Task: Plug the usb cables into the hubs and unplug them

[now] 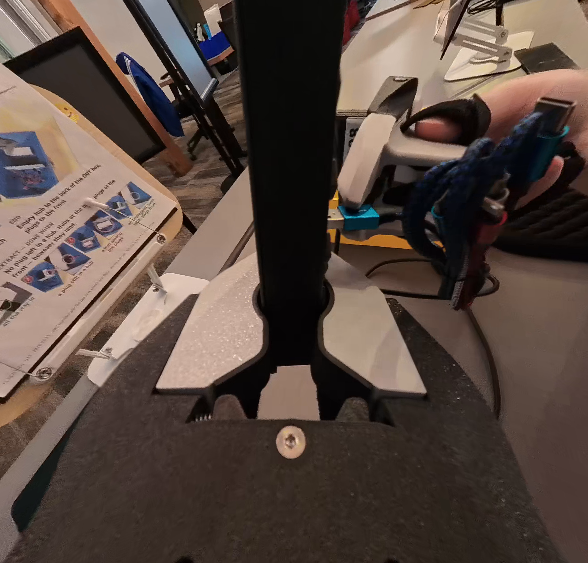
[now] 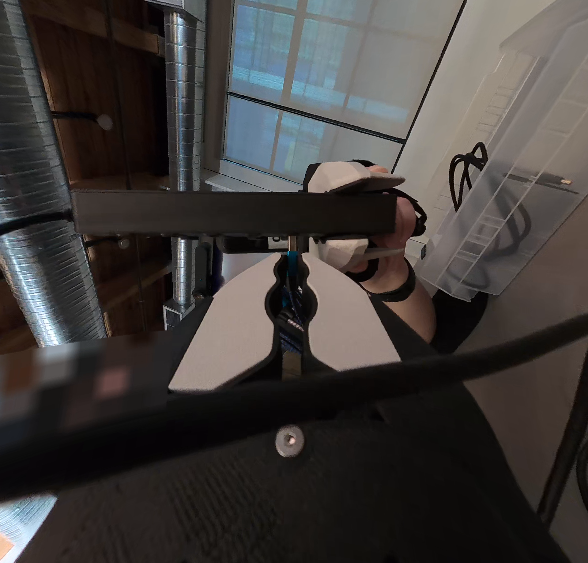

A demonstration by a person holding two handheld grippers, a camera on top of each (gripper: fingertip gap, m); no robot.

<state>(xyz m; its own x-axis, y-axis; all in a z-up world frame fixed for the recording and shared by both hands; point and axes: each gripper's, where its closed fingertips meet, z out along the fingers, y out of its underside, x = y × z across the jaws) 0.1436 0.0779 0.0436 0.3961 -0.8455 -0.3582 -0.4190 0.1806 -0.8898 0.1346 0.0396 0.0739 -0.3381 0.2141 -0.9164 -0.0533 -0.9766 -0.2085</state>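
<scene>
You are clamping the long black hub (image 1: 288,134) upright in your left gripper (image 1: 291,318), its grey fingers closed tight against both sides of the bar. Your right gripper (image 2: 292,264) is pinching a teal-shelled USB plug (image 2: 292,263) and presenting its metal tip edge-on to the side of the hub, where the ports seem to be, though the right wrist view is too dark there to show whether the tip is already entering a port.

A bundle of blue and red braided cables (image 1: 471,197) is hanging off your right hand (image 1: 541,127), with spare plugs dangling loose. That weight is pulling on the plug you are gripping, so it could twist between the pads and meet the port at an angle, jamming or scraping the shell. Pushing sideways on a tall hub held only near one end could also lever it round in your left fingers. A thick black cable (image 2: 318,398) is crossing close to the right camera, hiding part of your approach.
</scene>
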